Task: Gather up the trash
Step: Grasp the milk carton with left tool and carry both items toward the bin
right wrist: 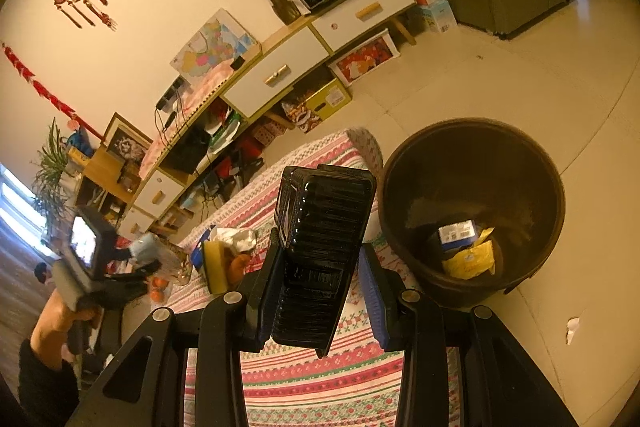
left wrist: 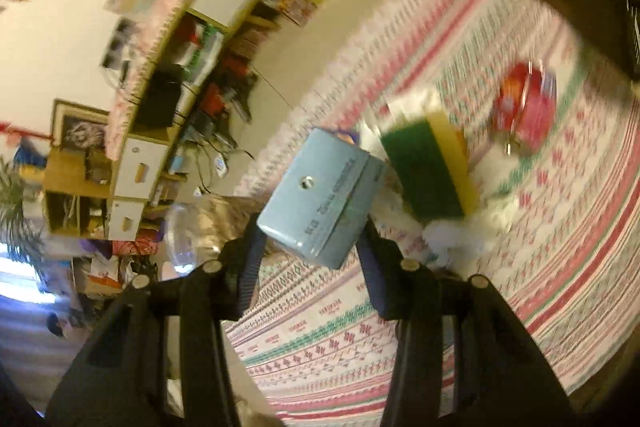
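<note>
My left gripper (left wrist: 312, 227) is shut on a pale blue box (left wrist: 320, 195) and holds it tilted above the patterned tablecloth (left wrist: 360, 327). Below lie a green and yellow sponge (left wrist: 428, 171), crumpled white tissue (left wrist: 460, 231) and a blurred red round package (left wrist: 524, 107). My right gripper (right wrist: 320, 255) is shut on a black ribbed plastic tray (right wrist: 324, 219), held upright over the table's corner, just left of the brown bin (right wrist: 400, 187). A yellow wrapper (right wrist: 470, 259) and a small blue box (right wrist: 456, 233) lie in the bin. The right wrist view shows the left gripper (right wrist: 138, 259) in a hand (right wrist: 56, 323).
The bin stands on the tiled floor against the table's corner. A white scrap (right wrist: 572, 329) lies on the floor to its right. Oranges (right wrist: 158, 287) and a glass jar (right wrist: 176, 259) sit at the table's far end. A low cabinet (right wrist: 280, 75) lines the wall.
</note>
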Available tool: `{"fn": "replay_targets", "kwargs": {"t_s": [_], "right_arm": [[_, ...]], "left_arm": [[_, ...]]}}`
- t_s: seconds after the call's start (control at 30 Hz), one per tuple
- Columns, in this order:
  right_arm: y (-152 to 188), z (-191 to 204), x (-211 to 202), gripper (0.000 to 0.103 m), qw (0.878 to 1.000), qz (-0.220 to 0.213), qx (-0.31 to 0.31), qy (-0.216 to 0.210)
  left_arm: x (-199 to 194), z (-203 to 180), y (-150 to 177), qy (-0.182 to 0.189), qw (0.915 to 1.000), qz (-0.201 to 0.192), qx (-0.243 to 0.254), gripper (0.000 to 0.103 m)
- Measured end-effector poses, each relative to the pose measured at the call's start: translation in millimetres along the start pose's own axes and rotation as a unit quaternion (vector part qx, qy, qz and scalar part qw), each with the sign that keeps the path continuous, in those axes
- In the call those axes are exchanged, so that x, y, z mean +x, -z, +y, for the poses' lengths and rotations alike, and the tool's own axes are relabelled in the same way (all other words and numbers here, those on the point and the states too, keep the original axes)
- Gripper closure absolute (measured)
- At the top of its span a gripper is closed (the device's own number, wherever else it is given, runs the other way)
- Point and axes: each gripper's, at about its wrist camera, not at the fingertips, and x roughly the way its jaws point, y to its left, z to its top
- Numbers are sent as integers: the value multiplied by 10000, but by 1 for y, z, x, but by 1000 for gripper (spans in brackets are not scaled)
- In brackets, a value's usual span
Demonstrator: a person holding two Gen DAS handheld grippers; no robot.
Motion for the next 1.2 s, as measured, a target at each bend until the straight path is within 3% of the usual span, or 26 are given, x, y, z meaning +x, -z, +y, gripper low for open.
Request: {"fn": "replay_targets", "kwargs": {"t_s": [0.13, 0.3, 0.47, 0.67, 0.83, 1.2], "right_arm": [[-4, -8, -7, 65, 9995, -146, 6, 277], [-10, -20, -15, 65, 9953, -423, -82, 873], [-14, -38, -16, 65, 9909, -509, -42, 1243], [-17, -63, -11, 65, 9842, -529, -32, 1690], [-18, -88, -3, 65, 9804, -444, 41, 1921], [-14, -133, 6, 65, 9783, -187, 553, 1986]], "left_arm": [[-28, -8, -4, 44, 9984, -525, -187, 56], [-63, -43, -22, 647, 9897, -1210, -406, 56], [-88, -91, -44, 1259, 9781, -1594, -445, 56], [-95, -149, -85, 2327, 9531, -1731, -860, 56], [-89, -195, -113, 2677, 9410, -1844, -940, 56], [-61, -254, -134, 2768, 9389, -1693, -1144, 55]]}}
